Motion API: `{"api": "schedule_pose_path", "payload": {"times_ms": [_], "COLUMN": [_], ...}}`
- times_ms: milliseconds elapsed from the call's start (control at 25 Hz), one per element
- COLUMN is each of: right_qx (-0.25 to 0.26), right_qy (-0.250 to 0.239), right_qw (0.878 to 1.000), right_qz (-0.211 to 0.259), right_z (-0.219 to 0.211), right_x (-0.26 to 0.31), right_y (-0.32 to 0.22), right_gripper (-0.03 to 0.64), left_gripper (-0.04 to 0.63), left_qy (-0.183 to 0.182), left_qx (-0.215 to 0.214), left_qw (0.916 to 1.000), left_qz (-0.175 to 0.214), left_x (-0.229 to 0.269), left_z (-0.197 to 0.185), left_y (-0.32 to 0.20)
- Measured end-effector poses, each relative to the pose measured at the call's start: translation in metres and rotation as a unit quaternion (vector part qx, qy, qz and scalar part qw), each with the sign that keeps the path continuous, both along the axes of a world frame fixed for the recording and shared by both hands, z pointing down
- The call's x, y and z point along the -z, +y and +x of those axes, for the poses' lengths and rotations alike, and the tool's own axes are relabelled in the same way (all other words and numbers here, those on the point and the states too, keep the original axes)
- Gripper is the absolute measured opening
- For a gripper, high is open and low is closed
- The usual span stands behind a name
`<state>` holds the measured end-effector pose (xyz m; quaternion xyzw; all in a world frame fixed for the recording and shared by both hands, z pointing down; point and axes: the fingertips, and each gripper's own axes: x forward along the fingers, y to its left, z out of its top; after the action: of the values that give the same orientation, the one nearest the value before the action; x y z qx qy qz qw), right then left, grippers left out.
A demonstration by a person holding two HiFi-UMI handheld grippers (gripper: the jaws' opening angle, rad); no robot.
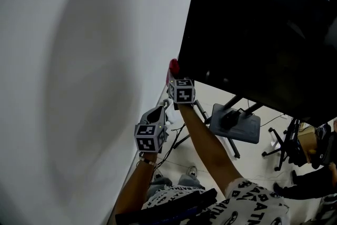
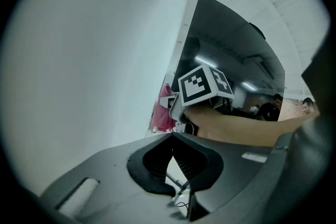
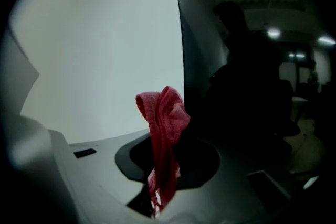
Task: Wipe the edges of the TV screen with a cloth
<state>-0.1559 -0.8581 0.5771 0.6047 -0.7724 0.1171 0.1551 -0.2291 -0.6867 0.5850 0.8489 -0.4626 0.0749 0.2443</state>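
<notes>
right tongs (image 3: 164, 140): clamped on the red cloth (image 3: 165, 110), raised to the TV screen (image 1: 263, 29).
cloth: bunched, its top pokes past the tong tips. In the head view it touches the screen's lower corner on the wall side.
left tongs (image 2: 172, 137): closed, nothing between them. Held lower than the right tongs, close to the wall (image 1: 79, 60) and apart from the screen.
TV screen: dark, shows dim reflections of ceiling lights.
wall: plain white, just beside the screen's edge.
floor (image 1: 210, 95): pale, with a grey stand base (image 1: 239, 125) under the screen.
</notes>
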Motion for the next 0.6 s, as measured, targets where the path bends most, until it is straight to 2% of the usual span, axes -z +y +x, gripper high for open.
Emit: {"api": "schedule_pose_path", "payload": {"times_ms": [240, 400, 600], "right_qx": [-0.034, -0.038, -0.037], "right_qy": [0.014, 0.010, 0.008], "right_qw": [0.998, 0.996, 0.992], "right_qz": [0.055, 0.080, 0.119], "right_z": [0.006, 0.006, 0.009], "right_x": [0.052, 0.092, 0.139], "right_y": [-0.006, -0.013, -0.015], "right_gripper": [0.077, 0.077, 0.077], "left_gripper": [-0.005, -0.005, -0.005], "left_qy": [0.004, 0.015, -0.001], "left_qx": [-0.002, 0.004, 0.025], "left_qw": [0.9998, 0.9991, 0.9961], "left_qz": [0.022, 0.038, 0.085], "left_x": [0.016, 0.040, 0.088], "left_z": [0.005, 0.010, 0.014], "left_y": [-0.013, -0.026, -0.056]}}
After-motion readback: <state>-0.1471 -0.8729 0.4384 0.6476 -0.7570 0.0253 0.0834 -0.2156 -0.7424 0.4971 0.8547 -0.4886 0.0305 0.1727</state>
